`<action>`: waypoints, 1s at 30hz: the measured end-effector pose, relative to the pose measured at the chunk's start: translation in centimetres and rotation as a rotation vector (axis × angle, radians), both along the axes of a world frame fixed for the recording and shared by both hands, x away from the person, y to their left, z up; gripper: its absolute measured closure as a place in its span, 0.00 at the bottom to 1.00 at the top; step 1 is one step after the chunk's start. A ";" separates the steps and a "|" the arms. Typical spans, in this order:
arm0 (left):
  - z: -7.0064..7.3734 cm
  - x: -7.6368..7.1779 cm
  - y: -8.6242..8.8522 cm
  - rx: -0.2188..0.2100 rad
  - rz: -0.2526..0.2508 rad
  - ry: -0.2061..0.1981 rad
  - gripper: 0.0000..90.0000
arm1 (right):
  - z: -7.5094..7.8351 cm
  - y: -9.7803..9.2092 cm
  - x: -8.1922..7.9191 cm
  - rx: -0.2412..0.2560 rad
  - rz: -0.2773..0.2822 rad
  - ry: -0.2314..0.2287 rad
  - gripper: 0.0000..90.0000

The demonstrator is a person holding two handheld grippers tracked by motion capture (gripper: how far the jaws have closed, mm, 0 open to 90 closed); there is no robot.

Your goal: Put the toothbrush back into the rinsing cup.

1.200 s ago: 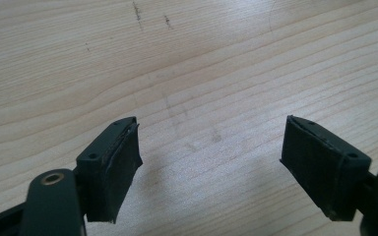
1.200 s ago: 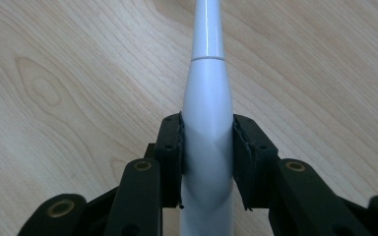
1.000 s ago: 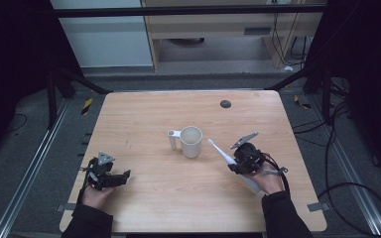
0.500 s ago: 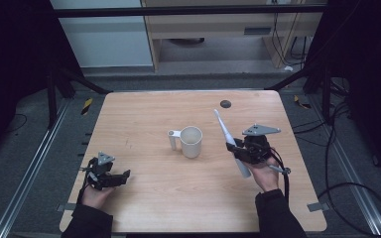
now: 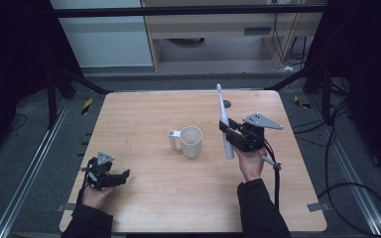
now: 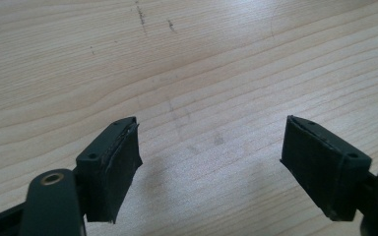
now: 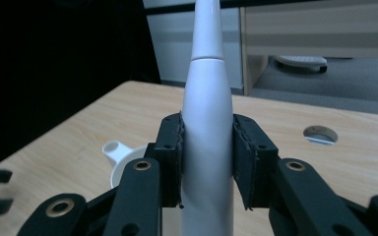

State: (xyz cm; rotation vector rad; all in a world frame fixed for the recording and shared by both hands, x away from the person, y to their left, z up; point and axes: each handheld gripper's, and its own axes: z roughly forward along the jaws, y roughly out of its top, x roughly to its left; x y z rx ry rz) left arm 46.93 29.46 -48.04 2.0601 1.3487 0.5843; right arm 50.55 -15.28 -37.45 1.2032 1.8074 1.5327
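Right gripper view, toothbrush [image 7: 206, 113] clamped upright, head cut off, mug [image 7: 120, 160] probably behind fingers [image 7: 170, 147], left gripper [image 6: 209, 162] spread

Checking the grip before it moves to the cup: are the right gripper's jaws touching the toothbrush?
Touching. In the right gripper view both jaws press flat against the white toothbrush handle, no gap either side.

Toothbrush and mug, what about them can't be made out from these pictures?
- Toothbrush head: right gripper view, cut off by the top edge; high view, too small to show bristles.
- Toothbrush bottom end: right gripper view, cut off by the bottom edge, between the right gripper fingers.
- Mug inside: high view, too small to tell whether it is empty.
- Mug body: right gripper view, hidden behind the gripper; only the handle and some rim show.
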 end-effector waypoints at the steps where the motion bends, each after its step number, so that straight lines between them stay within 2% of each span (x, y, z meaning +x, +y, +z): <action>1: 0.0 0.0 0.0 0.001 -0.001 -0.001 0.24 | 0.1 0.3 0.2 0.010 -0.011 -0.011 0.74; 6: 0.0 0.0 0.0 0.001 -0.001 -0.003 0.23 | 0.5 1.5 0.9 0.070 -0.035 -0.046 0.74; 13: 0.1 0.0 0.1 -0.005 0.002 -0.005 0.23 | 0.9 3.4 2.3 0.114 -0.051 -0.087 0.74; 24: 0.1 0.0 0.2 -0.010 0.002 -0.008 0.23 | 0.9 5.9 4.2 0.184 -0.055 -0.097 0.74; 30: 0.1 0.0 0.2 -0.011 0.005 -0.008 0.23 | 0.2 6.9 5.1 0.195 -0.055 -0.087 0.74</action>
